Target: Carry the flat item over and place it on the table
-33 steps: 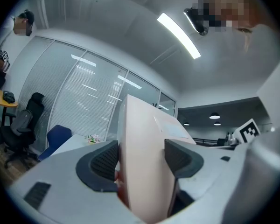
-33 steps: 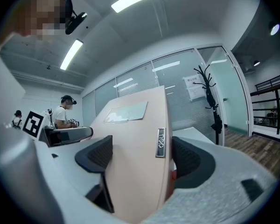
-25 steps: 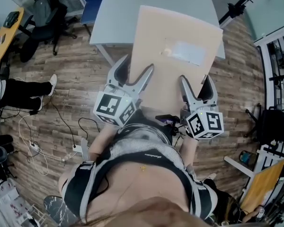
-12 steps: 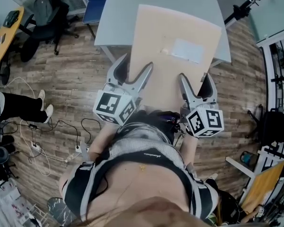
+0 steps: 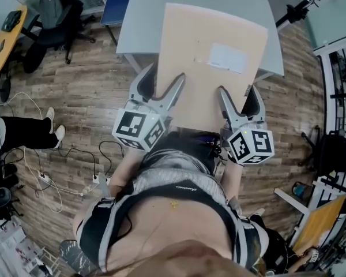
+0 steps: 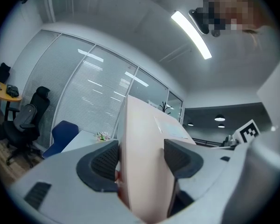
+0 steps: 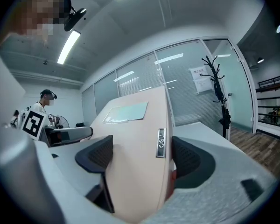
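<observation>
Beige board (image 5: 213, 68) off floor, far half over grey bench (image 5: 139, 17); left gripper (image 5: 163, 88) pinching near edge; right gripper (image 5: 237, 100) pinching same edge; carrying looks nearly done; left to do: lay board flat, let go.

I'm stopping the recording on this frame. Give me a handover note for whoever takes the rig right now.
Left hand-held gripper: shut on the near edge of the flat beige rectangular board.
Right hand-held gripper: shut on that same edge.
Board: far part over the light grey table, near edge beyond the table's edge; contact with the tabletop cannot be told.
Done: board gripped and brought to the table.
Left: set it flat on the table, open both grippers, withdraw.
</observation>
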### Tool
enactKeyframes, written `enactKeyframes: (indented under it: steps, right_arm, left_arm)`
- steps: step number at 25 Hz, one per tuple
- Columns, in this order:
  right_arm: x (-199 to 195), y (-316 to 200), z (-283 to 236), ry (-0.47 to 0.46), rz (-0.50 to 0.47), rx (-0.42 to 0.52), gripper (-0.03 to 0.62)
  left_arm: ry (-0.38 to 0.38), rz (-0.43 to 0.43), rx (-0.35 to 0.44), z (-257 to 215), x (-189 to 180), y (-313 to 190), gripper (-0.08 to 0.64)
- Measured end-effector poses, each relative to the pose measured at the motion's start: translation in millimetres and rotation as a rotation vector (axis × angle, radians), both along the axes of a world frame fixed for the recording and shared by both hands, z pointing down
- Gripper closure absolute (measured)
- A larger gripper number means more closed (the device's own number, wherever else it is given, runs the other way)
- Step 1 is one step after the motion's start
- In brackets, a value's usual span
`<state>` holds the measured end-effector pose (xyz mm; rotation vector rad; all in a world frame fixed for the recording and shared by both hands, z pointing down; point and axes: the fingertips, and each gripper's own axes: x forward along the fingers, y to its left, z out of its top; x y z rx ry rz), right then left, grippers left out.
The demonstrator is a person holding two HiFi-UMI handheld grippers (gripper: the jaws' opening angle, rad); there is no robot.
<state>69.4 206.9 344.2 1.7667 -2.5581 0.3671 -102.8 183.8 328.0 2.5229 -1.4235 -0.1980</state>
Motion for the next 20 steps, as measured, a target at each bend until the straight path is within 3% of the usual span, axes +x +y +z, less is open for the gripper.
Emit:
enactKeyframes:
  steps: [20]
  right_arm:
    - [8.2,-102.6,15.0,-0.023,-0.052,-0.036,0.207]
  left_arm:
    - [-0.021,-0.051,-0.057,14.3,6.7,-95.6,0.261]
